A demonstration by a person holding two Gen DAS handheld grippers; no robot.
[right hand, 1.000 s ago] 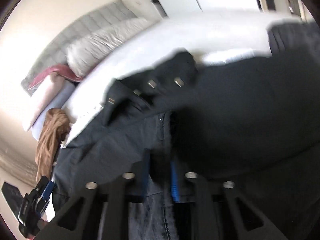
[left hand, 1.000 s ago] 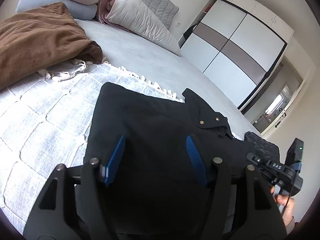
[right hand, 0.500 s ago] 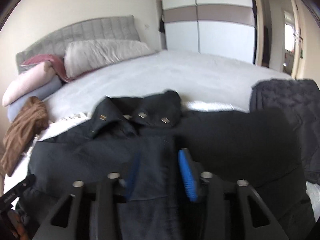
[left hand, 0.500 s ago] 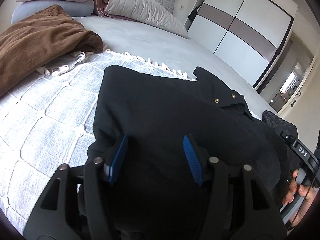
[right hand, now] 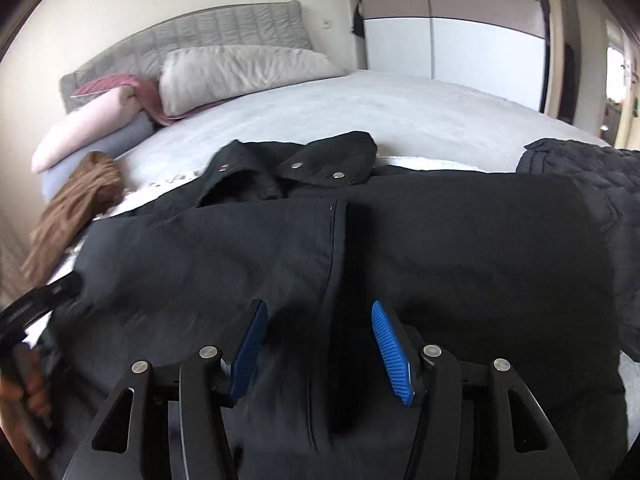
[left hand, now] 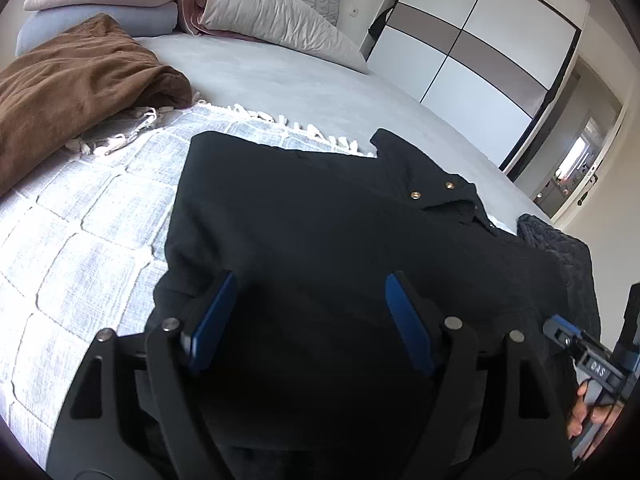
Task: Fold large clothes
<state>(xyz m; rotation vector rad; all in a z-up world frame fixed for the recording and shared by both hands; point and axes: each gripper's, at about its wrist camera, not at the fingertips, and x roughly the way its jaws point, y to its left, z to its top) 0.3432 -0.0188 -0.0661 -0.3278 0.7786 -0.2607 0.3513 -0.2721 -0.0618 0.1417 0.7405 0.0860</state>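
A large black jacket [left hand: 304,216] with metal snaps at the collar lies spread flat on a white fringed blanket [left hand: 80,216] on the bed. It also shows in the right wrist view [right hand: 440,240], with its front seam running down the middle. My left gripper [left hand: 310,308] is open and empty, just above the jacket's lower part. My right gripper [right hand: 320,332] is open and empty, astride the front seam near the hem. The right gripper also shows in the left wrist view [left hand: 588,356] at the far right.
A brown garment [left hand: 68,84] lies heaped at the left of the bed. Pillows [left hand: 272,12] are stacked at the headboard. A dark quilted item [right hand: 592,176] lies to the jacket's right. A white wardrobe [left hand: 480,48] stands beyond the bed.
My right gripper was shut on the jacket's front a second ago; it has opened and let go. The jacket has settled flat. My left gripper stayed open and shifted slightly.
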